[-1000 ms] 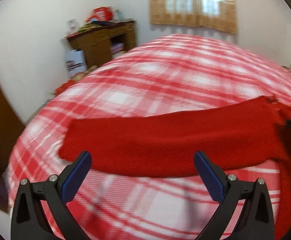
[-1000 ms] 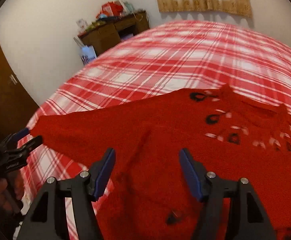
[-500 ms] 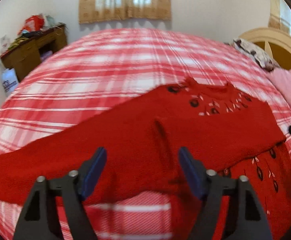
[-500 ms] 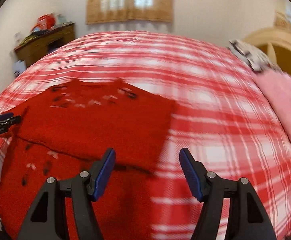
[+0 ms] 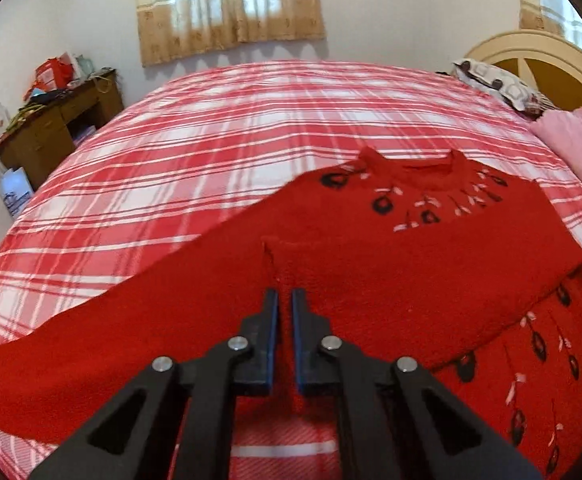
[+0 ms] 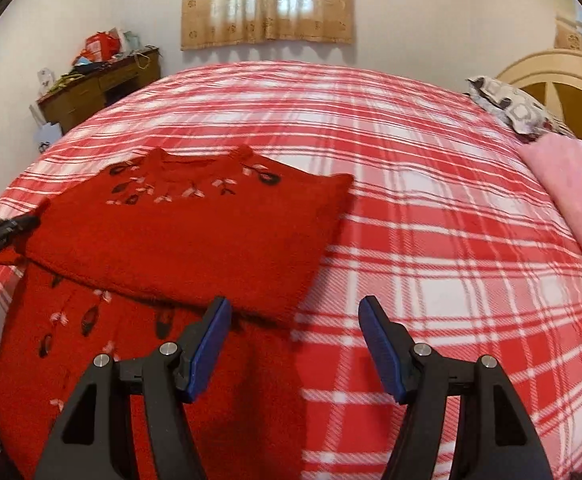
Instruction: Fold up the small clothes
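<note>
Left wrist view: left gripper (image 5: 284, 300) nearly closed over the red sweater (image 5: 371, 264), a thin gap between the jaws; whether cloth is pinched there cannot be told. Sweater spread on the plaid bed (image 5: 211, 140), one sleeve (image 5: 111, 328) stretched out sideways, dark and pale embroidery round the neckline. Probably mid-fold, sleeve next: calls for lifting it and carrying it across the body.

Right wrist view: right gripper (image 6: 295, 344) wide open, holding nothing, hovering by the sweater's (image 6: 179, 232) near edge. Upper part lying folded over the embroidered lower part; fuzzy knit, likely limp.
</note>
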A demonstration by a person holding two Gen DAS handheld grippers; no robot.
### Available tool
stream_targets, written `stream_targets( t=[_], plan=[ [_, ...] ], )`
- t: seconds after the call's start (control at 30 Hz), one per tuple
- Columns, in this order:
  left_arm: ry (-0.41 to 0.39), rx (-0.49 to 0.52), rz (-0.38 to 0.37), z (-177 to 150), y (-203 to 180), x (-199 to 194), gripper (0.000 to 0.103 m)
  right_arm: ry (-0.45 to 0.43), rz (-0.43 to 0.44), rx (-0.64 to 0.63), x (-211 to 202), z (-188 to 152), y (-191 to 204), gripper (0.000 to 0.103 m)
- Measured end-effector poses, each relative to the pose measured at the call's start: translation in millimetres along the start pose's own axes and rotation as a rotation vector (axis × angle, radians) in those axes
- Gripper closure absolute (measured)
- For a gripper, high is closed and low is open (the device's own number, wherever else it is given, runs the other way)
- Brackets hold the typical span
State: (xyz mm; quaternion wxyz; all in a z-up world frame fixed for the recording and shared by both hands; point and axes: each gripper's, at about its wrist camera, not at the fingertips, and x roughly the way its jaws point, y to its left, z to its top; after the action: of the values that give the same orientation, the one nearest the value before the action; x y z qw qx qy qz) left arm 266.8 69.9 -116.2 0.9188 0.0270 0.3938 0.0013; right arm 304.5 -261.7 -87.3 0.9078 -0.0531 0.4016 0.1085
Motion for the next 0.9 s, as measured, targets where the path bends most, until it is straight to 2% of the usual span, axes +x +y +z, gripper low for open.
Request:
stream_targets(
  t=[0.1, 0.17, 0.23, 0.27, 0.3, 0.33, 0.37, 0.43, 0.5, 0.57, 0.67, 0.8, 0.9],
  plan=[
    [0.017, -0.013, -0.014, -3, 2, 7, 0.095, 0.001, 0.084, -0.025, 6, 7, 15, 0.036],
    [0.032, -0.009, -0.006, -5, -2, 13, 0.095, 0.046, 0.115, -0.064, 20, 9, 24, 0.036],
    [0.042, -0.021, -0.021, -6, -4, 18, 0.095, 0.117, 0.099, -0.093, 38, 7, 27, 0.036],
    [0.044, -0.021, -0.021, -6, -5, 18, 0.095, 0.171, 0.051, -0.109, 49, 4, 24, 0.036],
    [0.046, -0.023, -0.023, -7, -7, 20, 0.093, 0.186, -0.006, -0.112, 53, 2, 20, 0.037],
    [0.049, -0.024, -0.023, -7, -7, 20, 0.091, 0.191, -0.036, -0.076, 55, 0, 9, 0.037],
    [0.049, -0.028, -0.019, -8, -6, 20, 0.088, 0.203, -0.022, -0.002, 55, -1, -7, 0.037],
    [0.052, -0.060, -0.038, -8, 1, 16, 0.078, 0.210, -0.055, 0.037, 52, -2, -20, 0.037],
    [0.038, -0.071, -0.032, -9, 6, 10, 0.051, 0.209, -0.143, 0.006, 45, -2, -21, 0.037],
    [0.013, -0.064, 0.002, -12, 10, 4, 0.039, 0.216, -0.162, 0.022, 43, -2, -23, 0.037],
    [0.017, -0.056, 0.032, -17, 16, 2, 0.038, 0.222, -0.214, 0.000, 45, -1, -16, 0.037],
    [0.016, -0.075, 0.027, -21, 18, -4, 0.038, 0.239, -0.178, 0.116, 43, -9, -34, 0.037],
    [-0.009, -0.060, 0.039, -26, 19, -16, 0.032, 0.232, -0.172, 0.127, 33, -13, -32, 0.037]
  ],
)
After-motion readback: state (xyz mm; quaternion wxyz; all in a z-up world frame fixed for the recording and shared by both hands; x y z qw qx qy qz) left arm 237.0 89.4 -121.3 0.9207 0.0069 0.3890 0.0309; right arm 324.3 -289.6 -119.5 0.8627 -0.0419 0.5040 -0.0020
